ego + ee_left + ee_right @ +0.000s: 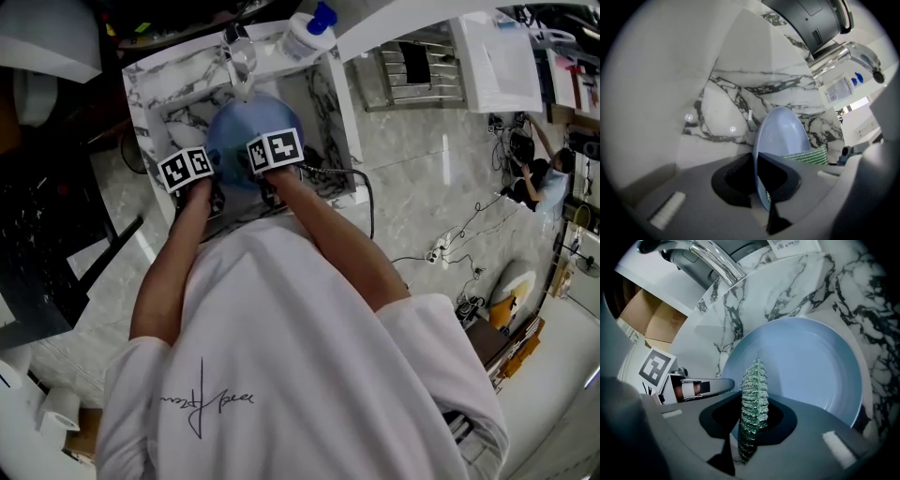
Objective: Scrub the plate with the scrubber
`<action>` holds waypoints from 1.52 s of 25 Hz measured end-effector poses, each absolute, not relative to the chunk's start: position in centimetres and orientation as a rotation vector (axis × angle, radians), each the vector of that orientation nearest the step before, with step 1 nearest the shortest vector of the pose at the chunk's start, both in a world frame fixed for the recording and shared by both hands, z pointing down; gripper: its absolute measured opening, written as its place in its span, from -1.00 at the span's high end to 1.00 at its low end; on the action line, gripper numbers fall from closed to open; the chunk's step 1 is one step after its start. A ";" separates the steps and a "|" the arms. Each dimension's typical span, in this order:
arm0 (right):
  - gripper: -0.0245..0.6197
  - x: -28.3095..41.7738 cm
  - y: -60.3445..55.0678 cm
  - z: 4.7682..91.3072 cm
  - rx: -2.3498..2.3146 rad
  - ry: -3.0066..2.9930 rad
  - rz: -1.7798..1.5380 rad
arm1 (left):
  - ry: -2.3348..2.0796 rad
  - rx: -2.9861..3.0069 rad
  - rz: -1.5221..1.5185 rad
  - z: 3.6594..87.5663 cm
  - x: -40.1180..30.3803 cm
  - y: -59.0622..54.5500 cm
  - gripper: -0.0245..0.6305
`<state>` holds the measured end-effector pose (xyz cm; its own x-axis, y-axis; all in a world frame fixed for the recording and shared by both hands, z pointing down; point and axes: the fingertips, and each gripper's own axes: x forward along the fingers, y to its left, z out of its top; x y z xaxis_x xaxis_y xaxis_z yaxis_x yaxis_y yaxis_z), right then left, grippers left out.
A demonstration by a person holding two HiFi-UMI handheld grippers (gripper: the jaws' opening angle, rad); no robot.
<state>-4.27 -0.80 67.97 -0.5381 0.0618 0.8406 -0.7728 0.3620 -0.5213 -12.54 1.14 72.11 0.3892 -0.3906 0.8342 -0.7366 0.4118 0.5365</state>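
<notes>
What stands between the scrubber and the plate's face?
Nothing visible. The right gripper holds the scrubber directly before the plate's open face, and the left gripper grips the plate only at its rim, clear of that face.

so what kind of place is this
Probably a dishwashing station set up in a workroom rather than a home kitchen: a marble-look sink with a chrome faucet, a blue-capped bottle on its rim, and cables strewn beside it.
</notes>
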 end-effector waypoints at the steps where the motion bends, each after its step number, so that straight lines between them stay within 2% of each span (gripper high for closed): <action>1: 0.71 -4.2 -0.8 68.0 0.627 -1.799 1.278 | -1.220 1.195 0.304 72.1 -12.6 1.1 0.68; 38: 0.71 1.8 -2.5 68.0 0.726 -1.772 1.254 | -1.220 1.210 0.314 72.1 -12.5 1.1 0.67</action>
